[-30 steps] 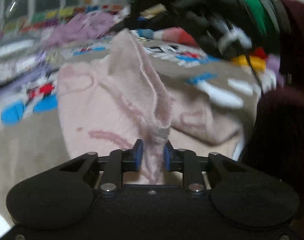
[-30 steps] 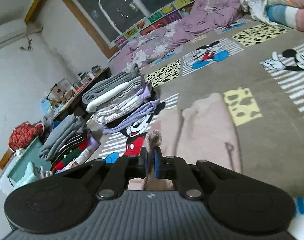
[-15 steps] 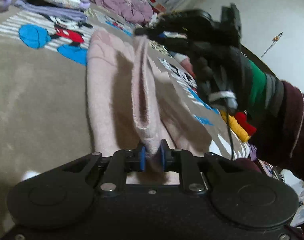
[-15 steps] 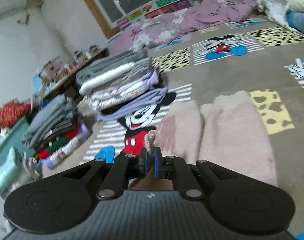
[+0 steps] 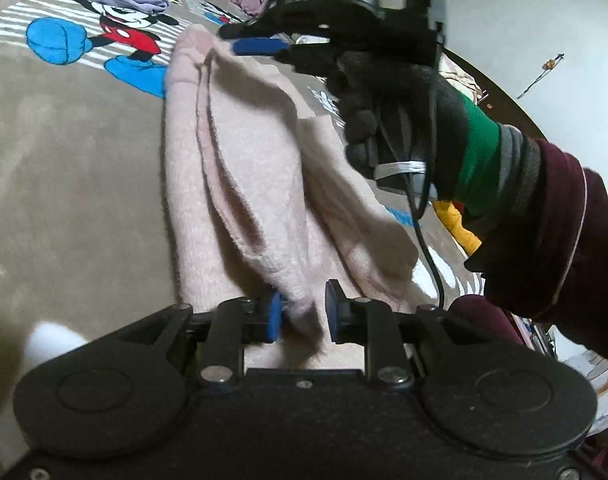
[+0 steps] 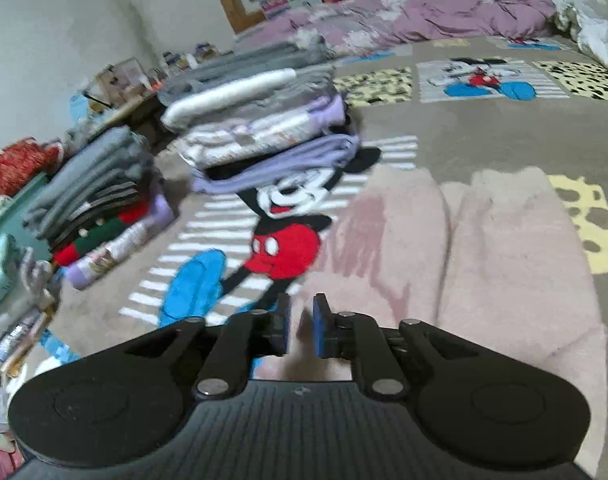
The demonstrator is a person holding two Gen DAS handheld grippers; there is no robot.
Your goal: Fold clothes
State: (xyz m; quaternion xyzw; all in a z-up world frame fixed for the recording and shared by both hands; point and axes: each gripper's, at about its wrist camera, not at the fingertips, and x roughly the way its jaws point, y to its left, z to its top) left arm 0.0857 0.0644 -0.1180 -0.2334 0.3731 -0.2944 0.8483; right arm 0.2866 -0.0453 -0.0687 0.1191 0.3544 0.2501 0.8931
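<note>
A pale pink fleece garment (image 5: 256,184) lies folded on the grey Mickey Mouse blanket (image 5: 64,160). My left gripper (image 5: 302,316) has its jaws parted, with the garment's loose edge between them, not pinched. My right gripper (image 5: 260,45) shows in the left wrist view above the garment's far end, held by a gloved hand (image 5: 403,120). In the right wrist view the right gripper (image 6: 302,324) is open and empty over the pink garment (image 6: 483,248).
Two stacks of folded clothes stand to the left: a taller grey, white and lilac one (image 6: 264,120) and a grey, striped, red one (image 6: 96,208). A rumpled purple duvet (image 6: 443,16) lies along the back. A yellow item (image 5: 459,224) lies behind the arm.
Both grippers have opened and let go of the pink garment's edge, which now lies down on the folded garment. The right gripper has swung left toward the stacks.
</note>
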